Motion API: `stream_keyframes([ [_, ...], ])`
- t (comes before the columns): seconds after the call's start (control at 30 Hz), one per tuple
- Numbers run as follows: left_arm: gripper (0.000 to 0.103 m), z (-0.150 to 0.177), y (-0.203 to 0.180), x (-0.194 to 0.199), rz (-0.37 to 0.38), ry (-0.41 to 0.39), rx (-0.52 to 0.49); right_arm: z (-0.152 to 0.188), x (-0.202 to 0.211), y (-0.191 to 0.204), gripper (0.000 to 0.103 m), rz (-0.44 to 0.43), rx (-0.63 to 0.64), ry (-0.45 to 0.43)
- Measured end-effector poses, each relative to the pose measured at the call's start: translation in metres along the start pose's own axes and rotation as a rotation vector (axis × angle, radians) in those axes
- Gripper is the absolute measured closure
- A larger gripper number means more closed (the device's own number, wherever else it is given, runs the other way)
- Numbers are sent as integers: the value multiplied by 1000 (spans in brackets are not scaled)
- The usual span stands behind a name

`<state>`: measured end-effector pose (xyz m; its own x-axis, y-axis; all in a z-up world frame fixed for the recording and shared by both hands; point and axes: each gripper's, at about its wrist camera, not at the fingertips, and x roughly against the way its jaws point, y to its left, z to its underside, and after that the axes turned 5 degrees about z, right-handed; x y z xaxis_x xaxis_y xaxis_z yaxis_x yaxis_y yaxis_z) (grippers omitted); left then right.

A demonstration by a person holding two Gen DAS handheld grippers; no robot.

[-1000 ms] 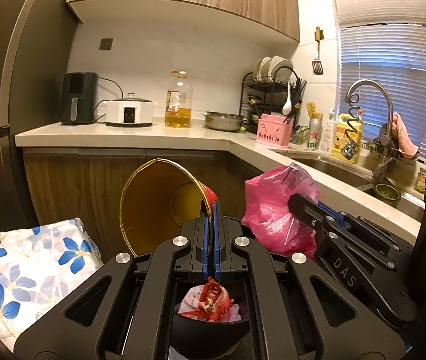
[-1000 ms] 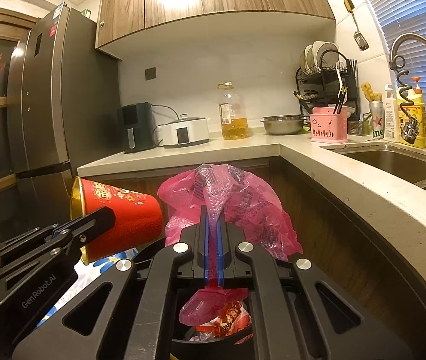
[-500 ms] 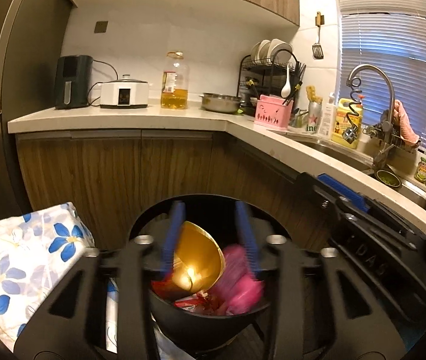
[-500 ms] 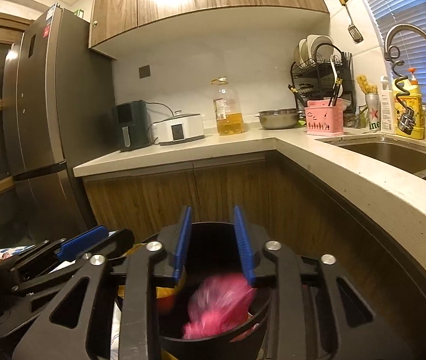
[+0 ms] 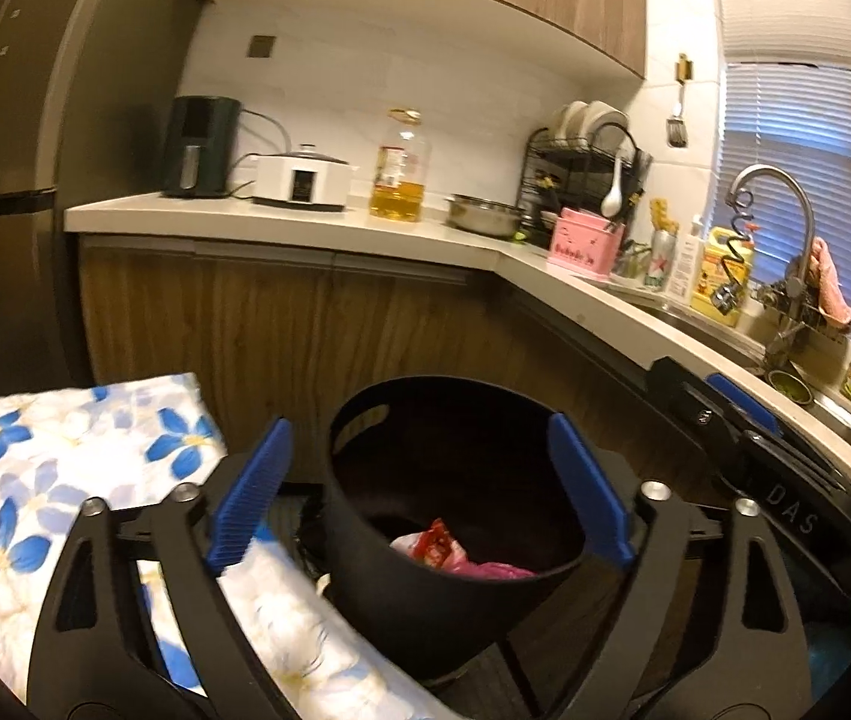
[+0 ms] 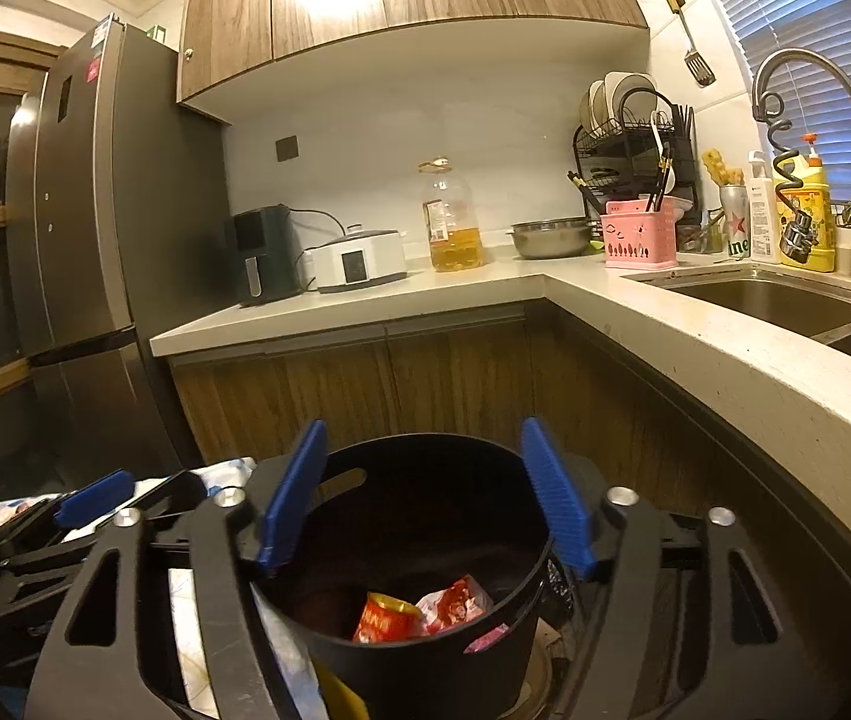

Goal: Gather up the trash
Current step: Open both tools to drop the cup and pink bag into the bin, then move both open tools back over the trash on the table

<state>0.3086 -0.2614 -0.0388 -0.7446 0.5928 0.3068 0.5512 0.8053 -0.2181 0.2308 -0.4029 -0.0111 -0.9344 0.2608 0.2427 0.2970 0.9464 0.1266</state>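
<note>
Now both jaws have just been opening: left gripper (image 5: 419, 492) and right gripper (image 6: 425, 498) stand wide and empty, trash (image 6: 419, 615) inside the black bin (image 6: 473, 678) below them. Pulling back carelessly could tip it.

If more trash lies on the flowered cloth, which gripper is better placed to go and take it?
Probably the left gripper. Its jaws have just opened and hold nothing, and the flowered cloth lies right beside its left finger. The right gripper is also open and empty, but it hangs over the black bin, farther from the cloth.
</note>
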Motion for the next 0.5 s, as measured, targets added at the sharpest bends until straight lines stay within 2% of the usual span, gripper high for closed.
stream_keyframes([
  [0.13,8,6,8,27,-37,-18,37,3,15,7,17,-14,6,-5],
  [0.37,6,18,17,84,-124,-79,42,11,44,28,16,-43,34,-12],
  [0.5,6,29,29,117,-205,-94,43,18,58,44,16,-73,43,-8],
])
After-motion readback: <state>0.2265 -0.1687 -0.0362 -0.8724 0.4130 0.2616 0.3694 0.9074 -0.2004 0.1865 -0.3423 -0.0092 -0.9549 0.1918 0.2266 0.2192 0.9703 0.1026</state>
